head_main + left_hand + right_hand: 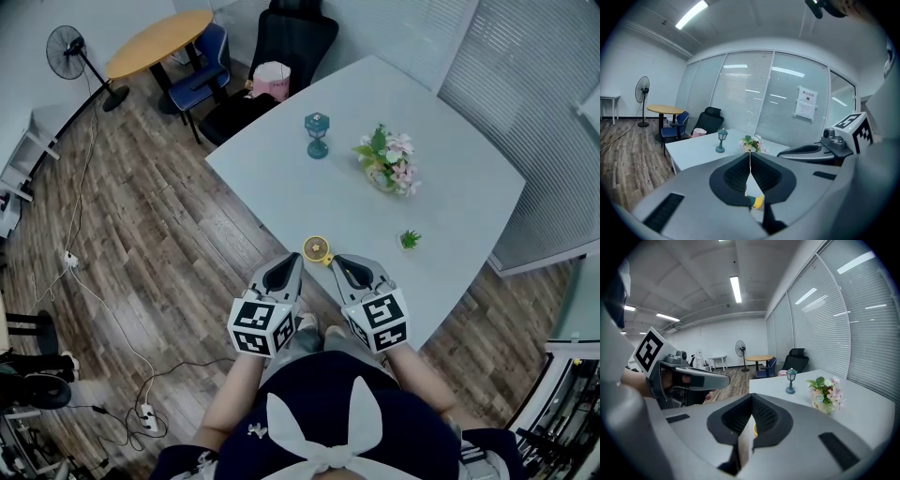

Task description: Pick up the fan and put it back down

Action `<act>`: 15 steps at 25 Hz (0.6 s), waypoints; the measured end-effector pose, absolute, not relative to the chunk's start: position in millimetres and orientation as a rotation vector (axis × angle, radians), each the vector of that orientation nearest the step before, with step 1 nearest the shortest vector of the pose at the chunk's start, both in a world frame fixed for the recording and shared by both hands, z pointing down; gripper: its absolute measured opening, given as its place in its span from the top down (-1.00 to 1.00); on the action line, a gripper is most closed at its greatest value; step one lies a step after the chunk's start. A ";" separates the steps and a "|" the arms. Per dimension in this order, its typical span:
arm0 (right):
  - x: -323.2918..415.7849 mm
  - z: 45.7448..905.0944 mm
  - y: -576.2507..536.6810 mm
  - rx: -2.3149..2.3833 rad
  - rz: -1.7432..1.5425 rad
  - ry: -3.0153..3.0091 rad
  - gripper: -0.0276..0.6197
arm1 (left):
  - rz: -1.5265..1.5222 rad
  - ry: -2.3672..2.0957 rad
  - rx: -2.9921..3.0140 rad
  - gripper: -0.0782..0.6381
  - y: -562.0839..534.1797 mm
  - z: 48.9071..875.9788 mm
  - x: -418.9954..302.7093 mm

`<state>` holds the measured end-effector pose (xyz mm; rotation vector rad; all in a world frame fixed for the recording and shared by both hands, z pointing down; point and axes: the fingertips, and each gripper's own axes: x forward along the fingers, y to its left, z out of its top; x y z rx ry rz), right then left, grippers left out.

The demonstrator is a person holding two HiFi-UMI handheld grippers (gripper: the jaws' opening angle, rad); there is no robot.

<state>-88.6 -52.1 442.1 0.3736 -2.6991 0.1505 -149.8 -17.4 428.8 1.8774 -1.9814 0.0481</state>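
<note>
L tool (750, 157), R tool (751, 399) shut; fan (758, 202) mostly hidden behind jaws.

We wear a dark navy top (309, 398) with a white bow (323, 450) at its front, and our grey left claw (297, 258) and right claw (338, 261) each carry a cube (260, 326) of black-and-white square markers and black ribbed pads (736, 174).

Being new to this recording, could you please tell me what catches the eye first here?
Low in the head view, the grey left gripper and right gripper, each with a marker cube and jaws together, point at a small round yellow fan at the white table's near edge. Farther back stand a teal lantern and a pot of pink flowers.
</note>
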 end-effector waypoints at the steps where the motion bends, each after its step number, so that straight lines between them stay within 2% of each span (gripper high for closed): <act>1: -88.2 442.0 -51.8 0.376 0.148 -2.699 0.91 | 0.048 -1.981 1.877 0.72 -16.9 429.2 -149.5; 15: -84.5 439.1 -50.2 0.386 0.150 -2.688 0.91 | 0.053 -1.980 1.875 0.72 -12.7 428.1 -146.3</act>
